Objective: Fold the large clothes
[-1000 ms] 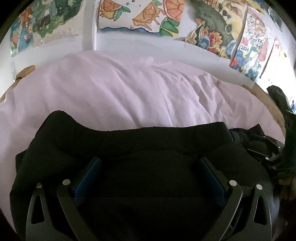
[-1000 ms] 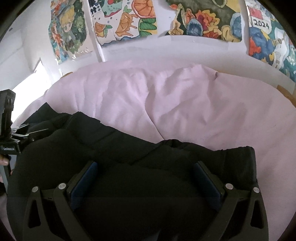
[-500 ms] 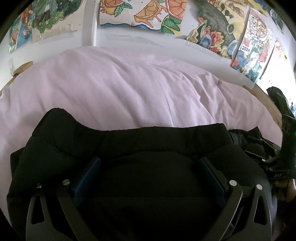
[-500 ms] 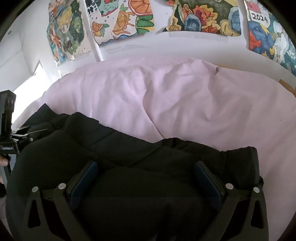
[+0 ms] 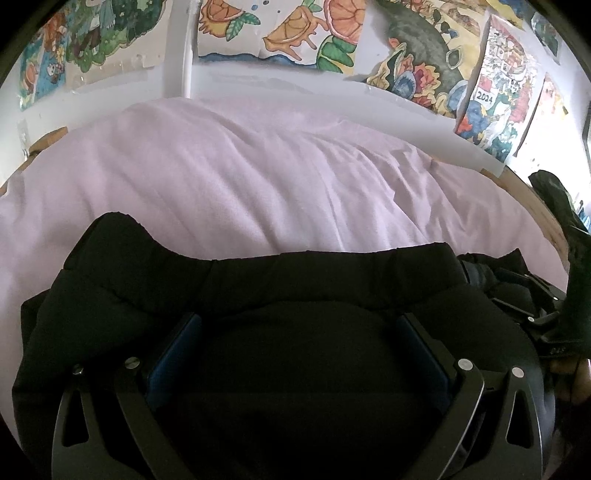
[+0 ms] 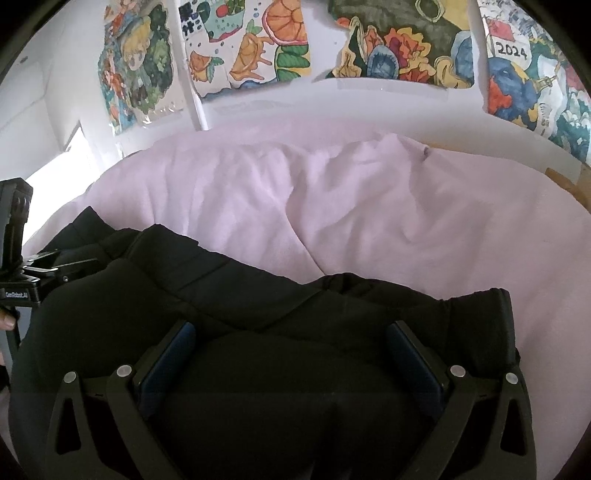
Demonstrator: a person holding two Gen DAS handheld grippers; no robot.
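Note:
A black padded jacket (image 5: 295, 273) lies bunched on a pale pink bed sheet (image 5: 258, 177). My left gripper (image 5: 295, 321) is open, its blue-padded fingers spread wide, and the jacket's bulk fills the gap between them. In the right wrist view the same jacket (image 6: 221, 280) covers the lower half of the frame. My right gripper (image 6: 290, 326) is open too, with padded cloth bulging between its fingers. The jacket's far edge ends just past both sets of fingertips. What lies under the jacket is hidden.
The pink sheet (image 6: 369, 203) stretches wrinkled to a white wall with colourful posters (image 5: 280, 33). A wooden bed edge (image 5: 532, 199) shows at the right. The right gripper's housing (image 5: 554, 332) sits at the left wrist view's right edge, and the left gripper's housing (image 6: 18, 280) at the right wrist view's left edge.
Both views sway slightly against the wall and the sheet. The jacket keeps its place between the fingers, and the finger spacing stays the same.

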